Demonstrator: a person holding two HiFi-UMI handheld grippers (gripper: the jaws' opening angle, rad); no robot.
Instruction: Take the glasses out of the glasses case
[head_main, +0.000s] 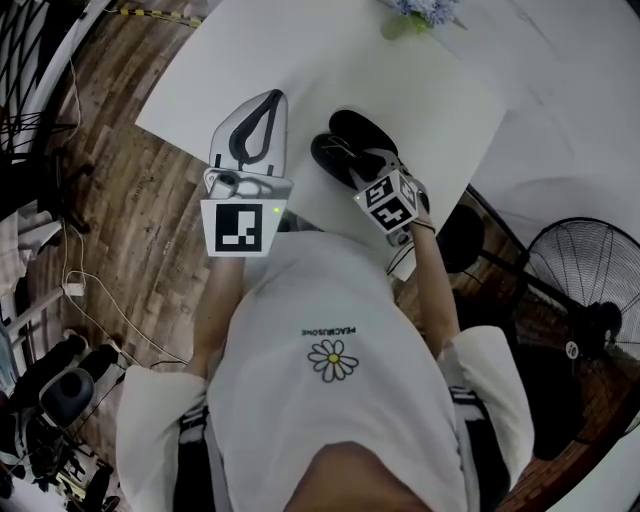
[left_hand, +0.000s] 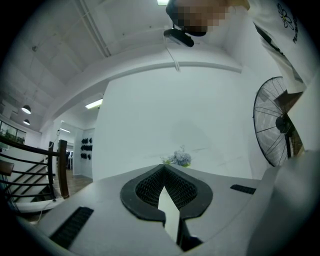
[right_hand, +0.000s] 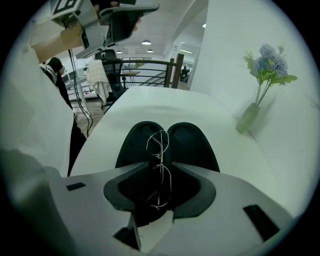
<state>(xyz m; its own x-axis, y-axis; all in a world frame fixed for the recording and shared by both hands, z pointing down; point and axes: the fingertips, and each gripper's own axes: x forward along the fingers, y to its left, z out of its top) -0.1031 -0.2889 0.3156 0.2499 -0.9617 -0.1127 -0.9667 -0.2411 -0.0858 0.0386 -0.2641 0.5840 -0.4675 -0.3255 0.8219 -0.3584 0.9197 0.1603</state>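
A black glasses case (head_main: 352, 132) lies open near the white table's front edge (head_main: 300, 195); its two halves (right_hand: 134, 145) spread left and right in the right gripper view. Thin wire-framed glasses (right_hand: 158, 143) stand on edge over the case's hinge line. My right gripper (right_hand: 160, 163) points steeply down at the case (head_main: 350, 160), with its jaws closed on the glasses about the bridge. One lens shows beyond the tips and the other sits inside the jaw hollow. To the left, my left gripper (head_main: 274, 97) hovers level over the table, its tips (left_hand: 163, 169) meeting with nothing held.
A small vase of pale blue flowers (right_hand: 252, 112) stands at the table's far side (head_main: 420, 12). A standing fan (head_main: 585, 270) is to the right on the floor. Cables and chairs (head_main: 60, 390) lie on the wooden floor to the left.
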